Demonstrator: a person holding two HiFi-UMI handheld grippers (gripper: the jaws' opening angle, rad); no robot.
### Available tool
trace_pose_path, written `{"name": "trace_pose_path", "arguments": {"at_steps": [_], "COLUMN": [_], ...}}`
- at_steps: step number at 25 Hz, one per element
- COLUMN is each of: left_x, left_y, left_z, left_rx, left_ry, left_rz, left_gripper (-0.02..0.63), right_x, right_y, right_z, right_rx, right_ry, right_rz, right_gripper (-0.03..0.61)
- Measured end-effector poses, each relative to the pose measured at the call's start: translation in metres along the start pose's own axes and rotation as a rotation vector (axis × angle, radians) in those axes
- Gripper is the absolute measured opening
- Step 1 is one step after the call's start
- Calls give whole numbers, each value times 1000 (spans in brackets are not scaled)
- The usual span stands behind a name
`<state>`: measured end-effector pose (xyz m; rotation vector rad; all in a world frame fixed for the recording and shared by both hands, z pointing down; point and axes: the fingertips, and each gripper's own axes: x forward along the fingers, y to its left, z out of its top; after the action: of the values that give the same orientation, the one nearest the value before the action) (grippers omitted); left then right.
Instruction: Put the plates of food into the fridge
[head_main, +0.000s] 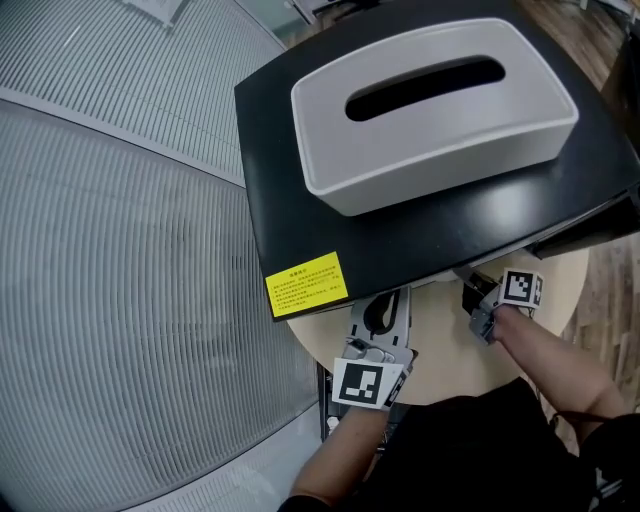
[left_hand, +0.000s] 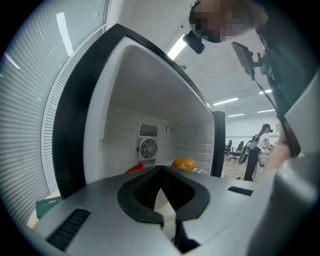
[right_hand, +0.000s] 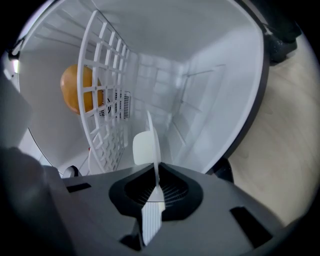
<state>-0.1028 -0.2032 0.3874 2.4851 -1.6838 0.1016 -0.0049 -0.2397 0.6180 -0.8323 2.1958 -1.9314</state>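
- Grey ribbed wall panels (head_main: 120, 260) fill the whole left side of the head view, curving round behind everything else.
- Black fridge (head_main: 420, 220) next, seen from above in the head view. The left gripper view looks straight into its open white cavity, with a fan grille (left_hand: 148, 148) on the back wall.
- Pale wood counter (head_main: 450, 350), round-edged, carries the fridge, and both hands are working over its bare near edge.
- On top of the fridge sits a light grey tissue box (head_main: 440, 110) with a long dark slot.
- Inside is a white wire shelf (right_hand: 107, 90). It stands on end in the right gripper view because that view is rolled onto its side.
- And there's the white plate (right_hand: 145, 149), edge-on in the right gripper view and reaching into the fridge's opening. It lies on the side of the shelf away from the orange. What lies on it can't be made out.
- Right hand-held gripper (right_hand: 157, 170) is clamped narrow on the plate's near rim, tucked at the fridge's front edge.
- Left hand-held gripper (left_hand: 161, 168) points into the opening just beside its partner, jaws pinched together at the tips. A white patch shows through the hollow behind them, and I can't tell what it is.
- Deep inside sits the orange (left_hand: 183, 163), with a red item (left_hand: 137, 167) near it on the left, mostly hidden behind the gripper body.
- Smallest of all is a yellow sticker (head_main: 306, 283) on the near left corner of the fridge top, its print too small to read.
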Motion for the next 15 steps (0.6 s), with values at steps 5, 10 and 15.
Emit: {"name": "trace_pose_path", "arguments": {"at_steps": [5,10,15], "left_x": [3,3,-2], "left_y": [-6,-19,-24], "left_z": [2,0,-3], "left_rx": [12,6,7], "left_ry": [-6,-15,-4], "left_rz": [-18,-44,-81], "left_gripper": [3,3,3], "right_x": [12,20,36], "right_y": [7,4,12], "right_z": [3,3,7], "right_rx": [37,90,96], "right_ry": [-6,7,-2], "right_rz": [30,-25,36], "right_gripper": [21,21,21]}}
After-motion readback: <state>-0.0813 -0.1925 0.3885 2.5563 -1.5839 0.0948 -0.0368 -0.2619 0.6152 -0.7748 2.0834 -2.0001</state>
